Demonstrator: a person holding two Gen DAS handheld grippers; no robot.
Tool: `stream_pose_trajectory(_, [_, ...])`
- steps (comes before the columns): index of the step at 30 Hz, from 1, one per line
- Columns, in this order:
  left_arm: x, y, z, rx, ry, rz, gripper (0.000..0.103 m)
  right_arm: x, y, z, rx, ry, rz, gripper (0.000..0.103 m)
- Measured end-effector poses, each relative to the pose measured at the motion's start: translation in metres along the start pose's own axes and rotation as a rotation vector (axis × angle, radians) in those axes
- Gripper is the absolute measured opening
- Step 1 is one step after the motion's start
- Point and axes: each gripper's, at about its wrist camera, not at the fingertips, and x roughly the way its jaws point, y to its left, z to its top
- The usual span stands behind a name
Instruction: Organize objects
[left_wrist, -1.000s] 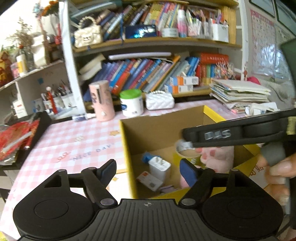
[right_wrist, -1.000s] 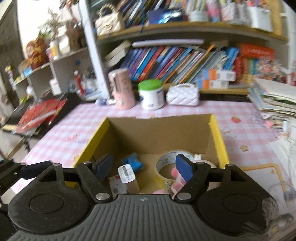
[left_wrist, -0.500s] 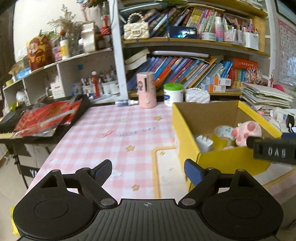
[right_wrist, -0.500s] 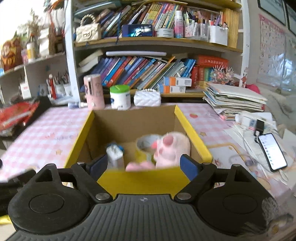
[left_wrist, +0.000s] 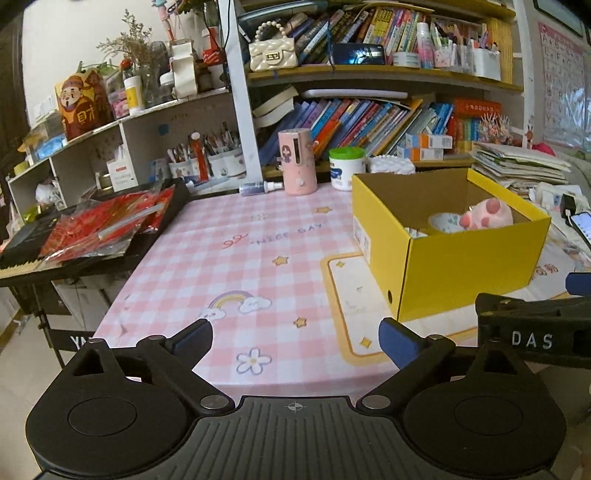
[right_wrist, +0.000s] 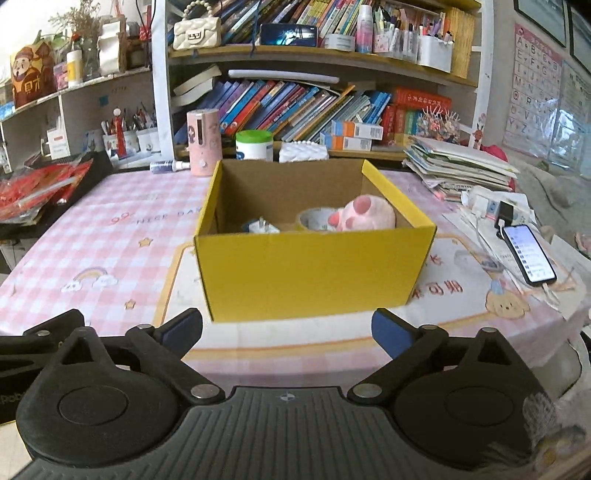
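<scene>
A bookshelf (right_wrist: 295, 99) packed with leaning books fills the far wall, with a lower white shelf unit (left_wrist: 122, 147) of jars and pen cups at far left. In front of it stands the table (right_wrist: 110, 236), covered by a pink checked cloth printed with stars, a rainbow and a flower. On the table, right of centre in the left wrist view and centred in the right wrist view, sits the yellow cardboard box (right_wrist: 314, 273), open at the top. Inside it lie a pink plush paw (right_wrist: 365, 214) at the right, a roll of tape (right_wrist: 314, 219) just beside the paw on its left, and a white charger plug (right_wrist: 262, 226) near the left wall; whether these touch one another cannot be told. Behind the box, at the far edge of the table, stand a pink cylindrical device (right_wrist: 203, 142), a white jar with a green lid (right_wrist: 255, 144) and a small white quilted pouch (right_wrist: 303, 152). A stack of papers (right_wrist: 461, 162) lies at far right, and a lit phone (right_wrist: 528, 254) rests on the table right of the box. The left gripper (left_wrist: 295, 334) and the right gripper (right_wrist: 286, 326) both hover at the near edge of the table, short of the box; the jaws of each are spreading wide, with nothing between them.
</scene>
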Motion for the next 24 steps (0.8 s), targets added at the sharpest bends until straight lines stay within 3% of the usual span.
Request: stream_pose_trajectory(24, [-0.007,0.018,-0.025,-0.031,0.103,0.021,0.101,-0.013,0.025,-0.029,0.011,0.092,-0.065,0.101])
